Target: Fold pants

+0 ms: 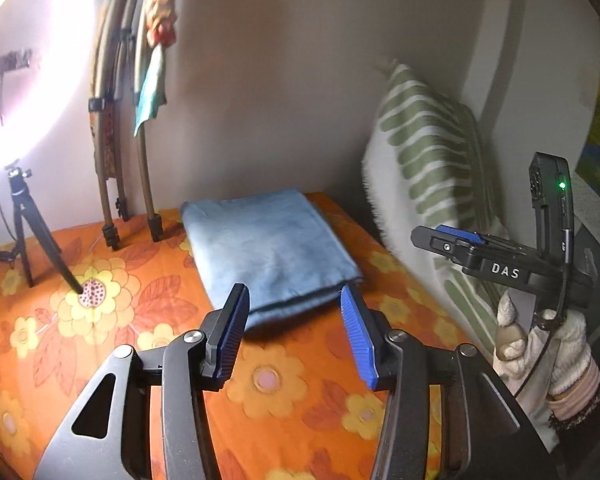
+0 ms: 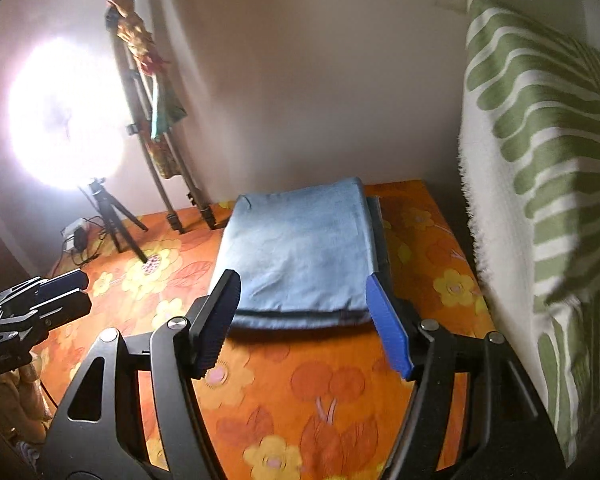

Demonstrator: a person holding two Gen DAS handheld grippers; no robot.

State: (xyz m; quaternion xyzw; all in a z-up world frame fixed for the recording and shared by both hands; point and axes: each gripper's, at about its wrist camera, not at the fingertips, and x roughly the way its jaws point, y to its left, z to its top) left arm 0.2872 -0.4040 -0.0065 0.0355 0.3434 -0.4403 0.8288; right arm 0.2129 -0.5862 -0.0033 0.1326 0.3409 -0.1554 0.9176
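Note:
The light blue pants lie folded into a flat rectangle on the orange flowered bedspread, near the wall. They also show in the right wrist view. My left gripper is open and empty, raised just in front of the bundle's near edge. My right gripper is open and empty, also just in front of that edge. The right gripper also shows at the right of the left wrist view, held in a gloved hand. The left gripper shows at the left edge of the right wrist view.
A green and white striped pillow leans at the right. A bright ring light on a small tripod stands at the back left, with cables beside it. Folded poles with cloth lean on the wall.

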